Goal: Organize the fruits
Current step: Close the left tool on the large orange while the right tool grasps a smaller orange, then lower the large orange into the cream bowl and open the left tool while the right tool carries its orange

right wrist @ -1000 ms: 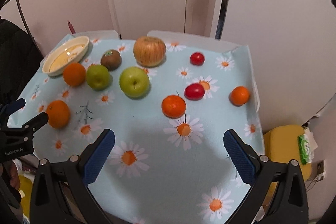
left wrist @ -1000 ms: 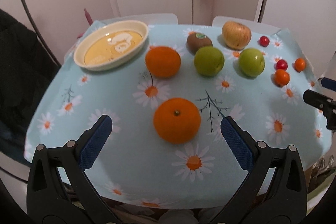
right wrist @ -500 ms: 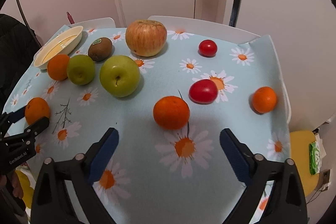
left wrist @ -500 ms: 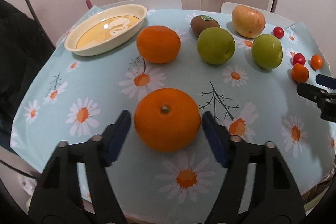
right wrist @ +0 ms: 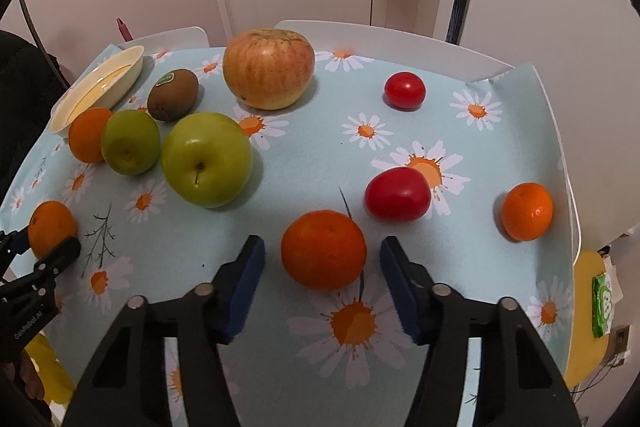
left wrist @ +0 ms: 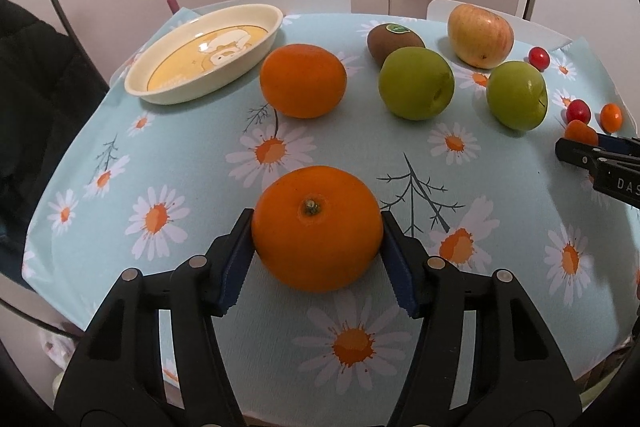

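My left gripper (left wrist: 316, 255) is shut on a large orange (left wrist: 317, 227) that rests on the daisy tablecloth (left wrist: 180, 155); both blue pads touch its sides. A second orange (left wrist: 303, 80) lies beside the cream oval dish (left wrist: 204, 53) at the back left. My right gripper (right wrist: 322, 267) is open around a small mandarin (right wrist: 323, 249), with gaps on both sides. The left gripper with its orange (right wrist: 50, 229) shows at the left edge of the right wrist view.
Two green apples (left wrist: 416, 83) (left wrist: 517, 95), a kiwi (left wrist: 394, 41) and a red-yellow apple (left wrist: 480, 35) lie at the back. Two red tomatoes (right wrist: 397, 194) (right wrist: 405, 90) and another mandarin (right wrist: 527, 211) lie right. The table edge (right wrist: 560, 155) is close on the right.
Both grippers moved forward and lower. The left jaws closed onto the large orange. The right jaws narrowed around the small mandarin without touching it.
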`<action>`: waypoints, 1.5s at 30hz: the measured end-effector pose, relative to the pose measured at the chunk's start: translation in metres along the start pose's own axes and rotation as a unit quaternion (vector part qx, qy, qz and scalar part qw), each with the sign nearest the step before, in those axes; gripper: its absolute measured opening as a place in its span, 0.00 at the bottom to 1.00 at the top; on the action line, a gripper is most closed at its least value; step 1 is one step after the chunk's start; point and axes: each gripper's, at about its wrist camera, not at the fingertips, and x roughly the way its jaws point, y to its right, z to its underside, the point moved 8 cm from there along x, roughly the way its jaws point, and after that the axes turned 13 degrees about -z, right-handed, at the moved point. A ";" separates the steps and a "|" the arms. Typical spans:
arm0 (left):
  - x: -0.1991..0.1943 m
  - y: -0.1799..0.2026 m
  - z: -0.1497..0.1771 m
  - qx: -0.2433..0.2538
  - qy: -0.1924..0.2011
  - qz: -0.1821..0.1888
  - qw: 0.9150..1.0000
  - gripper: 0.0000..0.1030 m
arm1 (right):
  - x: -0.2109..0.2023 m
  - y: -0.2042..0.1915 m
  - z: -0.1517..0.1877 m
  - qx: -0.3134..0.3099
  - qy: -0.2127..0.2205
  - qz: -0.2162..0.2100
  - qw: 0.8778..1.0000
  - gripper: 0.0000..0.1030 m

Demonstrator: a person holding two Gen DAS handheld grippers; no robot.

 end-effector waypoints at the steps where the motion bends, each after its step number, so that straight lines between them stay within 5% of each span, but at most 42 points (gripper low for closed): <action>1: 0.000 -0.001 0.000 0.000 -0.001 -0.004 1.000 0.62 | 0.000 0.000 -0.001 -0.003 0.000 0.003 1.000 0.44; 3: -0.001 -0.001 0.000 0.000 -0.002 -0.003 1.000 0.62 | 0.000 0.000 -0.002 -0.006 0.000 0.001 1.000 0.34; 16: -0.028 -0.014 -0.029 -0.014 0.023 -0.015 1.000 0.62 | -0.027 -0.013 -0.015 -0.017 0.010 -0.014 1.000 0.34; 27: -0.055 -0.054 -0.079 -0.034 0.058 -0.035 0.997 0.62 | -0.062 -0.062 -0.071 -0.063 0.033 -0.049 0.996 0.34; 45: 0.031 -0.150 -0.166 -0.003 0.061 -0.016 0.998 0.62 | 0.004 -0.182 -0.166 -0.069 0.035 -0.076 0.994 0.34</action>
